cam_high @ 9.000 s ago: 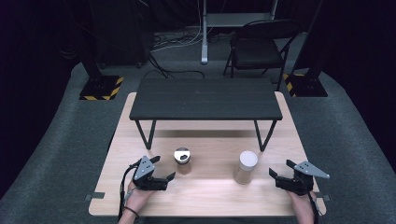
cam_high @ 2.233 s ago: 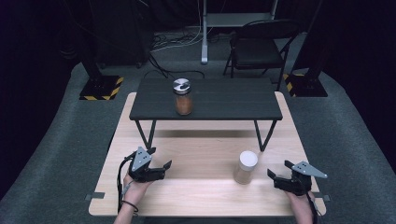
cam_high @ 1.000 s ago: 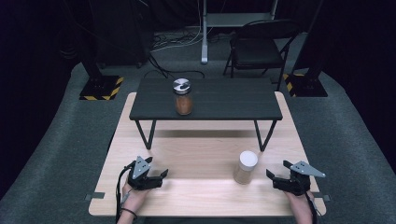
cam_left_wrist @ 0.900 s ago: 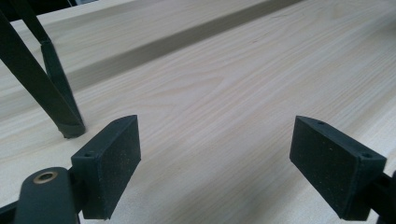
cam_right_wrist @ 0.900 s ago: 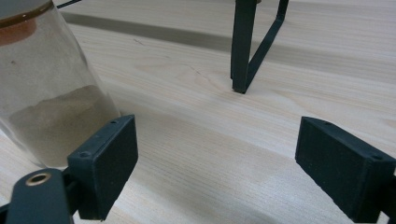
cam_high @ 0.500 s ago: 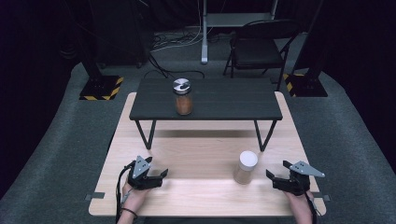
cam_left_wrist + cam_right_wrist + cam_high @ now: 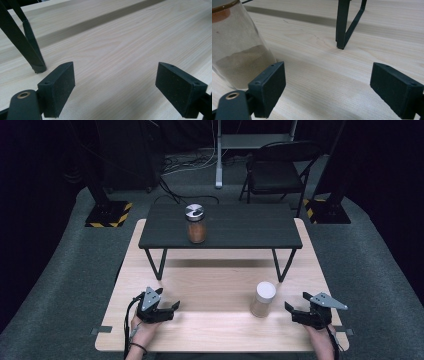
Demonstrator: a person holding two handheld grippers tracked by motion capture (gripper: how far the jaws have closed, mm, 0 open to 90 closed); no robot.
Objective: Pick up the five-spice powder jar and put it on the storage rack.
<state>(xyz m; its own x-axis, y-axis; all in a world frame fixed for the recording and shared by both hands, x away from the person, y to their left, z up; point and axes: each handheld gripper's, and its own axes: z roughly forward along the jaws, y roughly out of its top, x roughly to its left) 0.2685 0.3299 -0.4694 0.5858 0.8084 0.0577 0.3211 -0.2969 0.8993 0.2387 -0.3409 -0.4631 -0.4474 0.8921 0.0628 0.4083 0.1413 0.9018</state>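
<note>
Both the left tongs (image 7: pixel 172 307) and right tongs (image 7: pixel 289 308) gape empty; a hasty right reach could topple the white-lidded jar (image 7: pixel 263 299), lower right.

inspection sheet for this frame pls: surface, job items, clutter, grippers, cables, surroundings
Surface: light wooden table, bare grain; small black table stands on its far half.
Job's things: metal-lidded jar of orange-brown powder upright on the black table; white-lidded jar of pale powder upright on the wood, near the right gripper.
Clutter: nothing seen.
Grippers: left gripper open, nothing between the jaws; right gripper open, jar beside one pad, not gripped.
Cables: black lead loops from the left gripper; loose cables on the floor behind.
Surroundings: folding chair, dark carpet, hazard-striped stand bases.
</note>
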